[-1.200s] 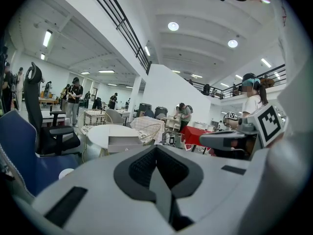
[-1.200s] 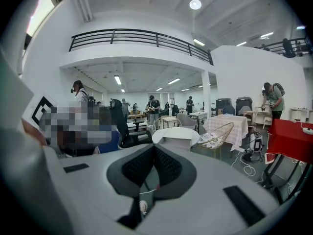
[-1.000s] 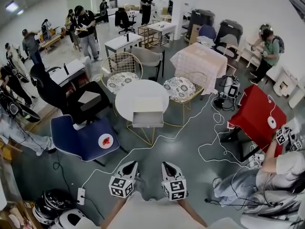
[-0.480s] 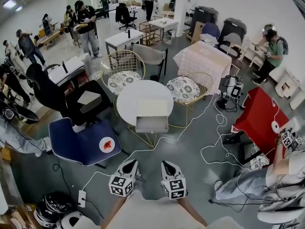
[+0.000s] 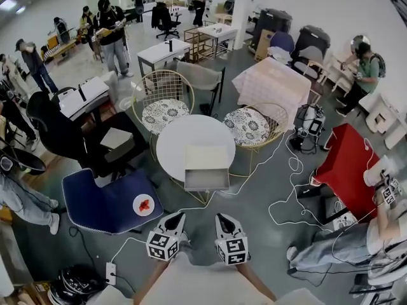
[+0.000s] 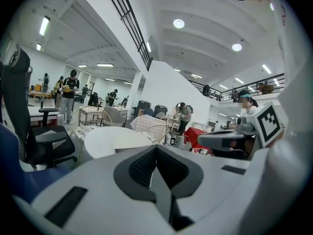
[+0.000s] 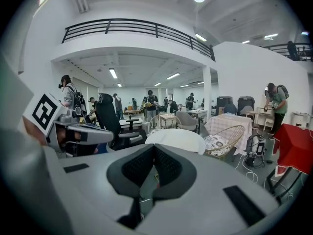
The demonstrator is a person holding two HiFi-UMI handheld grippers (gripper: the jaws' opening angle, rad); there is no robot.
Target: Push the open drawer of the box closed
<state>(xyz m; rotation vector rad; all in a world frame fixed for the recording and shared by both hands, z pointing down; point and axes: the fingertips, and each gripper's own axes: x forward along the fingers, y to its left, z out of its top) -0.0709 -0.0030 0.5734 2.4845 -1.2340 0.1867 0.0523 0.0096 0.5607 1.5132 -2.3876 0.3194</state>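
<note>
Because the round white bench carries the box at its near edge, the drawer hangs open toward you, well apart from both tools. Your left tool and right tool are each pressed together and empty, likely to serve as blunt pushers.

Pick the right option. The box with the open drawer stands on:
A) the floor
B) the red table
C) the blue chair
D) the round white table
D: in the head view the box, with its drawer pulled out toward the person, sits on the round white table, at the table's near edge.
</note>
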